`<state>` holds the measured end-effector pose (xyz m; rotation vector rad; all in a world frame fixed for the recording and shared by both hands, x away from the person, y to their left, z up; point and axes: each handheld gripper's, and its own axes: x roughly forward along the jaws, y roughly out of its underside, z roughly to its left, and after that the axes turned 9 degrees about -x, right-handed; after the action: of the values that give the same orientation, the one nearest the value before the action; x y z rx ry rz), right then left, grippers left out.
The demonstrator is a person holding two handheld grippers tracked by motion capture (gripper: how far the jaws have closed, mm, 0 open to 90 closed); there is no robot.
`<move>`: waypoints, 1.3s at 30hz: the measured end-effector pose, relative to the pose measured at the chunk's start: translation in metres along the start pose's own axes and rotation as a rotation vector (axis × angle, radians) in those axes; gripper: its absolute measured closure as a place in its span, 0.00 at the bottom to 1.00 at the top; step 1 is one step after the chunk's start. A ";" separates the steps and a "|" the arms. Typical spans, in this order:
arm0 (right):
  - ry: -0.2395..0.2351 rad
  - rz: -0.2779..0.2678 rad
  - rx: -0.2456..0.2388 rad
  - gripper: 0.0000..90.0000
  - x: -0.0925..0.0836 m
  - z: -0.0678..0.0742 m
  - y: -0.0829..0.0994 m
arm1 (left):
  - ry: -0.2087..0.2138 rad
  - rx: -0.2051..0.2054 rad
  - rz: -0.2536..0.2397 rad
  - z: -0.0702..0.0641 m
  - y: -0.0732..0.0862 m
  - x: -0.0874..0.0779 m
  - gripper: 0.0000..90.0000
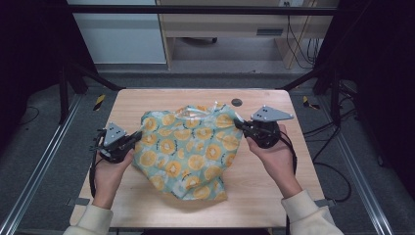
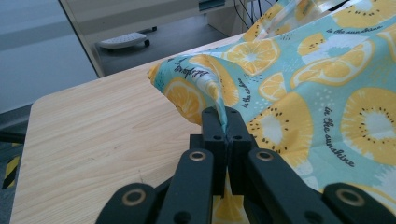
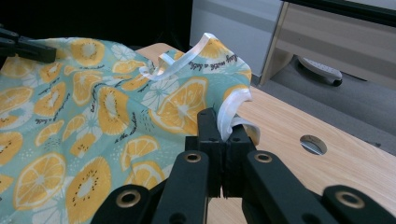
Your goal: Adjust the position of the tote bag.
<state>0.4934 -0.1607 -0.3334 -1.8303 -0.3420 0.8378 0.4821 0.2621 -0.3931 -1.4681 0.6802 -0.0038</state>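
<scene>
Citrus-print cloth [image 1: 188,149] — teal fabric patterned with orange and lemon slices and small script lettering, lying rumpled across the middle of the wooden table [image 1: 274,196], held at two opposite edges.

Left side: the left gripper [image 1: 137,136], black, carried in the person's left hand [image 1: 110,169], sits at the cloth's left edge. In the left gripper view [image 2: 226,121] its jaws are pressed together on a pinched fold of the fabric [image 2: 280,93], which rises in a small peak between the pads. A grey three-cornered plate tops the gripper, and a cable trails from it toward the table's near left corner.

Centre: the cloth spreads from that pinch toward the far right, its near corner sagging toward the table's front edge. A white ribbon trim [image 3: 180,60] runs along the far hem and loops up loose above the fabric.

Right side: the right gripper [image 1: 240,124], carried in the right hand [image 1: 276,156], meets the cloth's upper right corner. In the right gripper view [image 3: 224,126] its jaws are clamped on the white trim at the corner of the cloth [image 3: 93,116], the ribbon curling out just beyond the pads. A round cable hole [image 1: 237,102] lies in the tabletop just behind this corner, apart from the fabric.

Surround: a metal frame rail [image 1: 39,161] borders the table on the left — grey floor beyond.
</scene>
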 end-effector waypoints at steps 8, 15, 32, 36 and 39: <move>-0.006 -0.011 -0.010 0.99 -0.004 0.000 0.002 | 0.016 -0.007 -0.014 -0.003 0.005 -0.007 1.00; 0.000 -0.028 -0.017 0.99 -0.011 0.002 0.001 | 0.025 0.000 -0.038 -0.007 0.006 -0.018 1.00; -0.039 -0.082 -0.033 0.99 -0.031 0.014 0.004 | 0.064 -0.016 -0.063 -0.013 0.023 -0.041 1.00; -0.040 -0.102 -0.036 0.99 -0.037 0.017 0.003 | 0.064 0.001 -0.072 -0.015 0.025 -0.048 1.00; -0.048 -0.103 -0.044 0.99 -0.039 0.021 0.005 | 0.072 -0.006 -0.070 -0.016 0.028 -0.053 1.00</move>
<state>0.4502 -0.1712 -0.3274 -1.8191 -0.4843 0.8093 0.4212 0.2730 -0.3961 -1.5026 0.6876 -0.1094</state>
